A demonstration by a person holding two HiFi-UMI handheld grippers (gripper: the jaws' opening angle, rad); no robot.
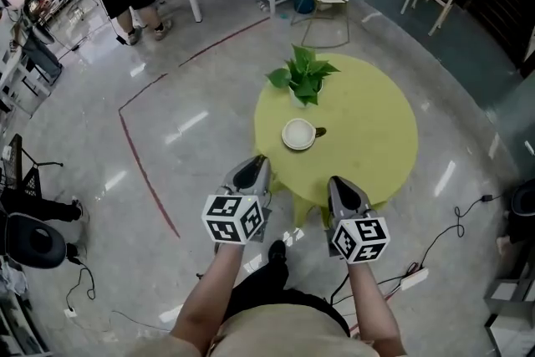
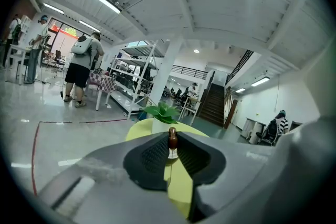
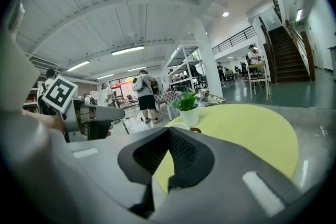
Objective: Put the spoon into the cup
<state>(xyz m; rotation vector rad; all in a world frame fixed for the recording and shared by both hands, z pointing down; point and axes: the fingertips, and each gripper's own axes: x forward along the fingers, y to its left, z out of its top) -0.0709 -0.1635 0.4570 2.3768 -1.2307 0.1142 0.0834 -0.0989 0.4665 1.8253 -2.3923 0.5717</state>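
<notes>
Your spoon (image 2: 172, 137) is pinched between the tips of the left gripper (image 1: 253, 166). In the left gripper view only its brown, knob-like end rises above the pads, with a thin line of shaft running down the gap below it. The bowl is hidden behind the jaws. In the head view you cannot see the spoon at all, because the gripper body and its marker cube cover it.

The cup (image 1: 298, 134) stands white and open on the yellow-green table (image 1: 368, 138), ahead of the spoon and apart from it. In the left gripper view just a sliver of its white shows through the gap. A small dark brown piece (image 1: 319, 131) touches the cup's right side, and you cannot tell whether it is a handle. The potted plant (image 1: 303, 76) stands just behind the cup.

Your right gripper (image 3: 169, 131) has its tips brought together with nothing between them. It hovers at the table's near edge, beside the left one.
</notes>
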